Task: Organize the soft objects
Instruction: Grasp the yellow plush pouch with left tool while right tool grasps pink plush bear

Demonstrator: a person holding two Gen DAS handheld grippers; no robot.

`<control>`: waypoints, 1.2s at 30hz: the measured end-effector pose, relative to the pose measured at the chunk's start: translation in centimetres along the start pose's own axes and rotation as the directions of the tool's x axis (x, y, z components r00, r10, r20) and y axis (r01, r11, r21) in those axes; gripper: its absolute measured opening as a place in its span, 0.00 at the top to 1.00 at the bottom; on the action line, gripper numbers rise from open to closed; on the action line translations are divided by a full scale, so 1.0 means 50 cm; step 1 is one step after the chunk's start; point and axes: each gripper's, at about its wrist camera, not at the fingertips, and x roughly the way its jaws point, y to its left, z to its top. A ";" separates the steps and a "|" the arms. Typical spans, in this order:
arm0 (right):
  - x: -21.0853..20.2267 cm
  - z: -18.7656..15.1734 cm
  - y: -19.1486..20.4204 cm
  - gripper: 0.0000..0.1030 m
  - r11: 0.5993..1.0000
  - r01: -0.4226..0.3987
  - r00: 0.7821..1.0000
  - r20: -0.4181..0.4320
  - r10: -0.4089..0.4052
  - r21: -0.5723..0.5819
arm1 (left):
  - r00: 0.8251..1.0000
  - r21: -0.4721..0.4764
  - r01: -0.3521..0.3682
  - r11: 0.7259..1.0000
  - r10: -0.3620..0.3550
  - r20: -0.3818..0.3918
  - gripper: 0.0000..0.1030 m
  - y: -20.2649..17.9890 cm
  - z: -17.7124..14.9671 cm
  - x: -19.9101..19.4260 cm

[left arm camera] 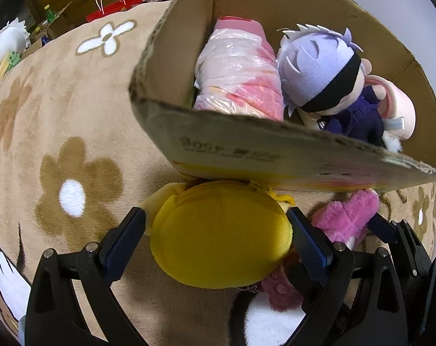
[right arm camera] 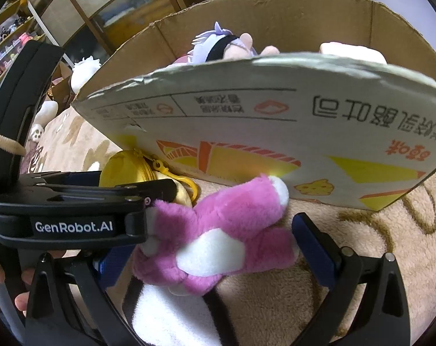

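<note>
Partly hidden by the left hand-held gripper (right arm camera: 82, 199) pinching a yellow pouch (left arm camera: 221, 236), the right hand-held gripper (right arm camera: 215, 245) clamps a pink plush (right arm camera: 218, 230).

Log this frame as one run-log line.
left gripper: shut on yellow plush pouch | right gripper: around pink plush, grip unclear | cardboard box: holds blindfolded doll, bagged plush

A cardboard box (left arm camera: 246, 150) stands on the flower-patterned blanket (left arm camera: 59, 115); inside it a plastic-wrapped plush (left arm camera: 238, 77) lies left of a blindfolded doll (left arm camera: 324, 77). Against the box's near outer wall, a zippered plush pouch (left arm camera: 221, 236) lies on the blanket, with a furry plush toy (right arm camera: 218, 230) just beside it on the right.
</note>
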 end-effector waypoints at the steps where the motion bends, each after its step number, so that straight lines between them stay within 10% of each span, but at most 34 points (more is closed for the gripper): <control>1: 0.001 0.000 0.000 0.00 1.000 0.000 1.000 -0.001 0.000 0.000 | 1.000 -0.003 0.001 1.000 -0.001 -0.001 0.07 0.001 0.000 0.002; 36: -0.032 -0.023 -0.010 0.02 0.999 0.008 1.000 0.012 -0.009 0.042 | 0.998 0.000 -0.032 0.999 0.032 0.059 0.20 0.021 -0.066 -0.038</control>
